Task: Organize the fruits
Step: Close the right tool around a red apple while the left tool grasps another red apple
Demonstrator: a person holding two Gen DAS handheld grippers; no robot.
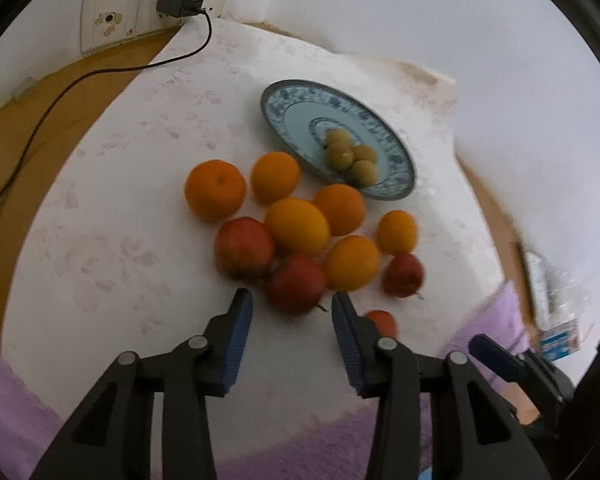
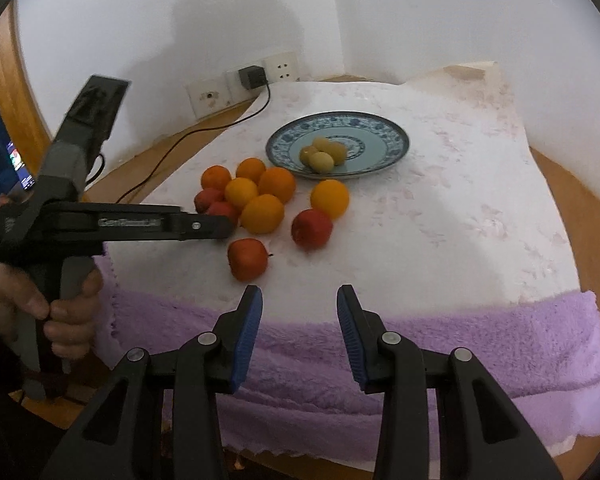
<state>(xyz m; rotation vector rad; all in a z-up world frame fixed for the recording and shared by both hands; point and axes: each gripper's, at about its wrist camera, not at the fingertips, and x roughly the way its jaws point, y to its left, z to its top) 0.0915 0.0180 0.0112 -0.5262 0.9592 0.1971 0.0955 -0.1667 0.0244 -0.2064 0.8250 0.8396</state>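
Red apple [image 1: 296,282] lay just ahead of our left hand-held gripper [image 1: 292,308], jaws parted, empty; right hand-held gripper [image 2: 299,300] likewise parted, empty. Green fruits sat on plate [image 1: 396,160]. We judged: straddle apple squarely, close gently.

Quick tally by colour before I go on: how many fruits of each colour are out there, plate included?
Orange fruits: 6, all on the white cloth
Red fruits: 4, all on the cloth
Yellow-green fruits: 4, all on the blue-patterned plate
Total: 14
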